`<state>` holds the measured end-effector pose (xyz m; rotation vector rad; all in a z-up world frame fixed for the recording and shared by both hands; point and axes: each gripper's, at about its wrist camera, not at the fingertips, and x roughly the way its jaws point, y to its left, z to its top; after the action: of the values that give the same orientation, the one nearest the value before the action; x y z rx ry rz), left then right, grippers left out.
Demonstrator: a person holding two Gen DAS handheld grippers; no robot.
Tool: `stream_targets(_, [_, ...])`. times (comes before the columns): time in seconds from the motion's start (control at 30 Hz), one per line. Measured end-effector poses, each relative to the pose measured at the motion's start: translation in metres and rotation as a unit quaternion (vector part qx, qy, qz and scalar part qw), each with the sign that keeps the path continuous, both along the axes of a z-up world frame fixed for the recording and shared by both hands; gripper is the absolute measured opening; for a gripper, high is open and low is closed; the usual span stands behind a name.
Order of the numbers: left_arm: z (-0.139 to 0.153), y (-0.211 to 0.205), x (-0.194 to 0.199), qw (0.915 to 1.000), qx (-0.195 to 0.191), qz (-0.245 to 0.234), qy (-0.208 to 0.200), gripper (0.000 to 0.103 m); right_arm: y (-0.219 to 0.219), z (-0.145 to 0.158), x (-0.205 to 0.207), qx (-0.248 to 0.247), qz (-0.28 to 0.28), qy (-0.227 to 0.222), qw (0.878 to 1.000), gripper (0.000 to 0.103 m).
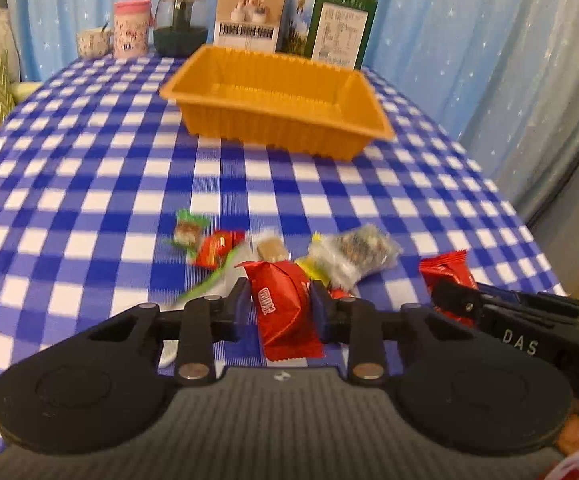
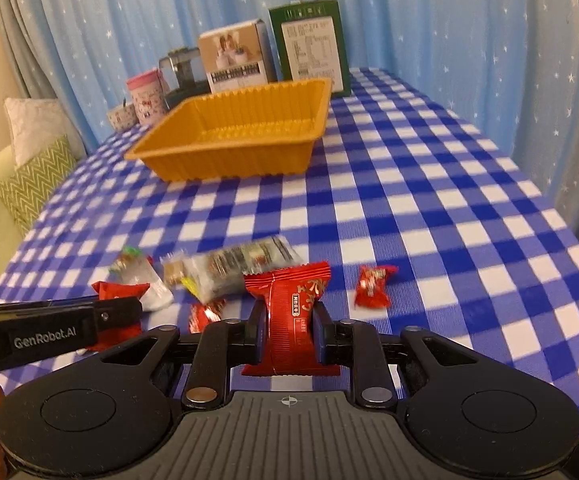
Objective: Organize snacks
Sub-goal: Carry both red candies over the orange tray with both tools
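My left gripper [image 1: 279, 304] is shut on a red snack packet [image 1: 283, 312], lifted a little off the checked cloth. My right gripper [image 2: 287, 320] is shut on another red packet [image 2: 291, 316]; it shows at the right edge of the left wrist view as a black arm [image 1: 529, 328]. The left gripper [image 2: 129, 308] enters the right wrist view from the left with its red packet [image 2: 119, 292]. A small pile of wrapped snacks [image 1: 349, 254] lies on the cloth ahead of both grippers. An empty orange tray [image 1: 277, 128] stands farther back.
A loose red candy [image 2: 372, 286] lies to the right of the pile. At the table's far edge stand a small cup [image 1: 91, 42], a pink tumbler [image 1: 131, 28], a dark jar [image 1: 179, 22], a white box [image 1: 249, 16] and a green box [image 1: 339, 28]. Blue curtains hang behind; cushions [image 2: 33, 184] sit left.
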<state>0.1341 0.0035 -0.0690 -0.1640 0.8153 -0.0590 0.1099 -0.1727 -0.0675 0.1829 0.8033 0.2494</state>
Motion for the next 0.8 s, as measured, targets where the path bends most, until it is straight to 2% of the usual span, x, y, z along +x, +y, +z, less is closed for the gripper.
stream_targets(0.2, [0.029,0.006,0.025,0.9994,-0.001,-0.016,-0.031,0.028,0.001,0.023,0.018,0.014,-0.001,-0.028,1.000,0.023])
stream_targets(0.43, [0.054,0.020,0.077,0.9976,0.003,-0.034,-0.061,0.028,0.010,0.050,0.069,0.016,0.001,-0.072,0.997,0.023])
stream_targets(0.6, [0.054,0.030,0.123,0.9968,0.013,-0.035,-0.070,0.028,0.016,0.051,0.114,0.020,-0.007,-0.080,0.997,0.023])
stream_targets(0.8, [0.043,0.045,0.170,0.9962,0.007,-0.031,-0.081,0.028,0.023,0.043,0.157,0.024,-0.011,-0.076,0.997,0.023])
